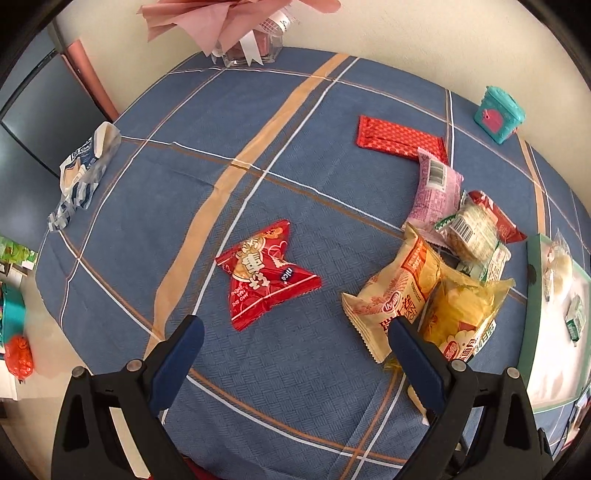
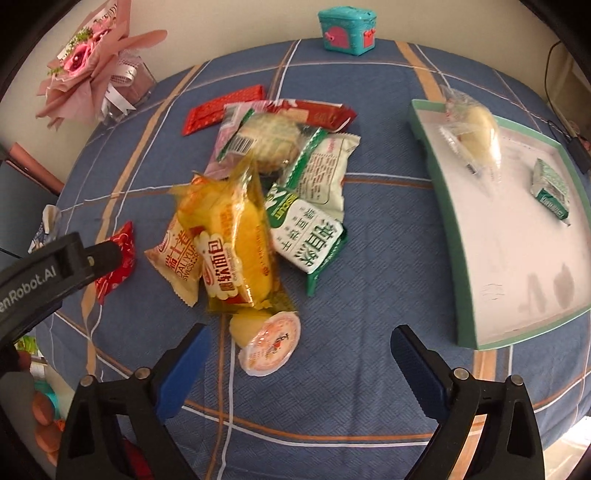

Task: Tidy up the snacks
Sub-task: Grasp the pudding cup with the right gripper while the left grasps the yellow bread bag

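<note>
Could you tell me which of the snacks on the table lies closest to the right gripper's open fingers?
The round jelly cup with the peach-coloured lid: it lies apart from the pile, just ahead of the right gripper.

The counter (image 1: 295,387) is covered in blue cloth crossed by tan and white stripes. A red triangular snack packet (image 1: 264,275) is printed with white hearts. The tray (image 2: 524,341) is rimmed in green, white inside. The small box (image 2: 348,29) is coloured teal with pink.

Bright, soft shadows, fisheye-curved edges, slight blur.
</note>
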`<state>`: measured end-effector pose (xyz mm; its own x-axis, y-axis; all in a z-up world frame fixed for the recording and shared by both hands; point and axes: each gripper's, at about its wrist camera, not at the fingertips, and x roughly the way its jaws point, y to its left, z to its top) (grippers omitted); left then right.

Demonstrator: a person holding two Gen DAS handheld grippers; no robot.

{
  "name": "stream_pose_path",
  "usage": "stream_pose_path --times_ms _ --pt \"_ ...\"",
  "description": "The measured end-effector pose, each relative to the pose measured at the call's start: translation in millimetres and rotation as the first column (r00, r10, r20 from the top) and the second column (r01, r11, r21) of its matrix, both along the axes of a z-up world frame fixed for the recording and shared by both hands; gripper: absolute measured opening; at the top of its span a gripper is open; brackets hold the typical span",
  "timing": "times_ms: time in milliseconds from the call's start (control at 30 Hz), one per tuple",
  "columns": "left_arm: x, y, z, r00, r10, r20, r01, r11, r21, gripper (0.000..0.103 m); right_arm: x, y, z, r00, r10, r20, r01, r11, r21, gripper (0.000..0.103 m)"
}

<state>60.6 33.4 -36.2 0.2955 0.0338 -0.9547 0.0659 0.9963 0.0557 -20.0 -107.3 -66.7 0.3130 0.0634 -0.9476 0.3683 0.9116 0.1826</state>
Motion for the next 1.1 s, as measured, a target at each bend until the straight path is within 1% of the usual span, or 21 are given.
stream_pose_path --times_ms 200,300,367,467,633,700,767,833,933,1100 --pt "4.3 -1.4 -20.9 0.998 -0.008 -0.058 0.009 1.0 0.023 0.1 11.7 15.3 -12.1 0.999 0.024 -0.028 -0.024 1.0 0.017 0.098" --pt "6.1 -1.4 -30.3 0.996 -0.006 -0.086 0.009 0.999 0.036 0.1 17.0 24.5 -19.1 0.998 0.035 -0.047 -0.035 0.999 0.009 0.094" --pt "6.0 -1.0 -36.0 0.995 -0.001 -0.101 0.005 0.999 0.041 0.1 21.7 29.8 -25.1 0.997 0.045 -0.062 -0.045 0.999 0.003 0.089" --pt "8.2 2.2 -42.3 0.993 0.012 -0.117 -0.006 0.999 0.046 0.1 26.6 36.3 -33.1 0.996 0.044 -0.075 -0.044 0.999 0.003 0.086" --pt "9.0 7.6 -44.6 0.993 0.027 -0.118 -0.022 0.999 0.042 0.1 32.1 43.0 -41.4 0.996 0.041 -0.081 -0.043 0.999 -0.019 0.082" --pt "8.9 8.8 -43.9 0.993 0.028 -0.114 -0.024 0.999 0.039 0.1 34.3 47.2 -42.2 0.996 0.042 -0.075 -0.044 0.999 -0.026 0.077" --pt "8.9 10.1 -43.0 0.994 0.028 -0.107 -0.024 0.999 0.036 0.1 35.7 47.7 -43.6 0.996 0.046 -0.077 -0.049 0.998 -0.042 0.067" --pt "8.4 10.3 -42.3 0.994 0.028 -0.103 -0.024 0.999 0.035 0.1 31.7 47.7 -40.7 0.995 0.049 -0.082 -0.053 0.997 -0.054 0.062" --pt "5.9 8.1 -41.0 0.995 0.023 -0.099 -0.02 0.999 0.034 0.1 26.5 43.9 -37.8 0.996 0.041 -0.073 -0.043 0.999 -0.027 0.052" --pt "2.5 0.3 -36.1 0.996 0.022 -0.091 -0.018 0.999 0.041 0.1 21.6 37.8 -39.1 0.997 0.034 -0.067 -0.033 0.999 0.005 0.052"
